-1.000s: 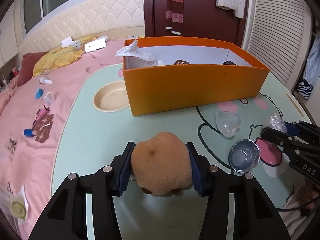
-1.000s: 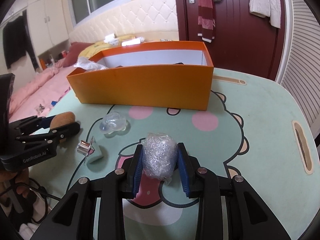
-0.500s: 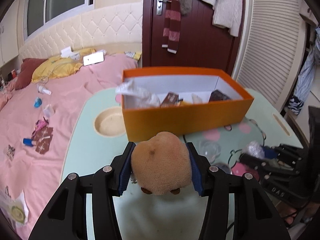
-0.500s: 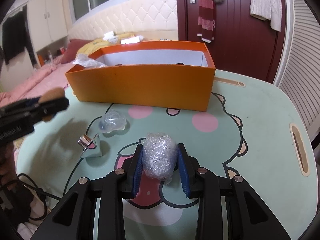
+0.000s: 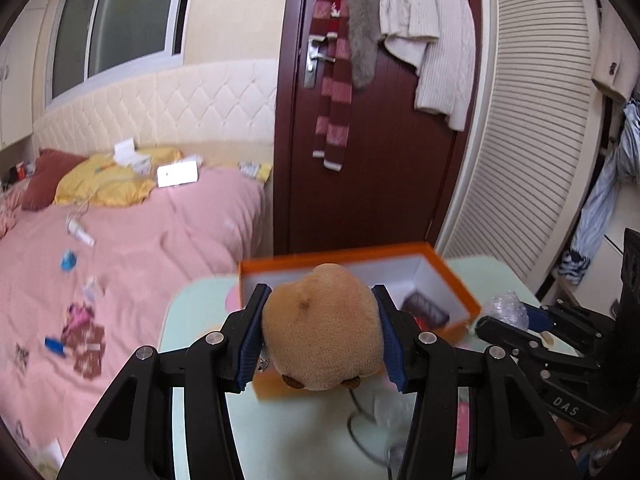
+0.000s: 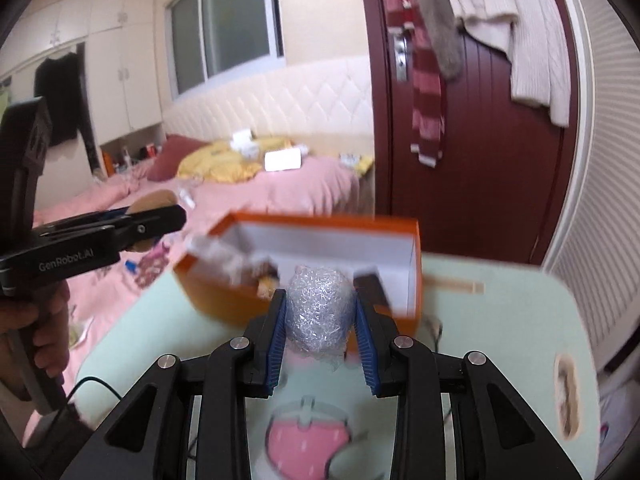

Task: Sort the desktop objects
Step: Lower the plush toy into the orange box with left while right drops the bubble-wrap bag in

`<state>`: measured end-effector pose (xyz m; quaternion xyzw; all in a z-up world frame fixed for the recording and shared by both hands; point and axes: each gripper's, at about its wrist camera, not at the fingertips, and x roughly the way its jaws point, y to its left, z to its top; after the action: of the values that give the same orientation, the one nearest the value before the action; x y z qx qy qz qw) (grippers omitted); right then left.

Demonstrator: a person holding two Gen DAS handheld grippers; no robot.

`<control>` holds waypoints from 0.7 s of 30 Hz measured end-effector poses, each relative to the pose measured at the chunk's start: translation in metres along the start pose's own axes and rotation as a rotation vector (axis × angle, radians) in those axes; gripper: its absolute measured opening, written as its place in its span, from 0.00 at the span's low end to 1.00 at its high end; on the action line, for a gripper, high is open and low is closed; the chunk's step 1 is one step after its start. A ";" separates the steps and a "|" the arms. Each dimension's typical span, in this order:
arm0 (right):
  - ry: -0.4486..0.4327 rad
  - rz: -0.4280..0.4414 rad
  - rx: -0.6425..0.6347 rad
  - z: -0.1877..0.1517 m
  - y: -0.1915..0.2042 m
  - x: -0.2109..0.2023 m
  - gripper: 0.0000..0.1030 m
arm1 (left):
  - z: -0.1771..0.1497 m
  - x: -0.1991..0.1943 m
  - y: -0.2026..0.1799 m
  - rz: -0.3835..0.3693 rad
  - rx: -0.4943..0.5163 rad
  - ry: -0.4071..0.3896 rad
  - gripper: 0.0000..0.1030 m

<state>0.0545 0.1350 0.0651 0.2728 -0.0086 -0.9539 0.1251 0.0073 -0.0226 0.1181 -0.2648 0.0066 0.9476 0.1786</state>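
Behind the mint table waits a pink bed, while you hold both loads toward the orange box at twelve o'clock: left jaws pinching the plush toy, right jaws pinching the bubble-wrap wad, likely for dropping in.

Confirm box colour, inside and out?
Box: orange outside, white inside. Clearest in the right wrist view.

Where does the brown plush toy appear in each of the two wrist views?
Left wrist view: the brown plush toy fills the lower centre, gripped between the left tongs.
Right wrist view: only a brown edge of it shows at the left, behind the other tongs.
Shared landmark: the orange box.
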 end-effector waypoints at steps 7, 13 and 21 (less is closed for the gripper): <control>0.003 -0.005 0.007 0.033 0.004 0.046 0.30 | 0.003 0.053 0.004 0.002 -0.015 0.065 0.50; 0.075 -0.017 0.021 0.028 -0.010 0.081 0.31 | -0.016 0.091 0.007 0.015 -0.018 0.178 0.50; 0.132 -0.017 0.043 0.015 -0.027 0.095 0.46 | -0.028 0.102 -0.004 0.045 0.038 0.196 0.55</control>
<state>-0.0374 0.1370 0.0260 0.3376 -0.0183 -0.9345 0.1115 -0.0588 0.0122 0.0422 -0.3524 0.0479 0.9207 0.1608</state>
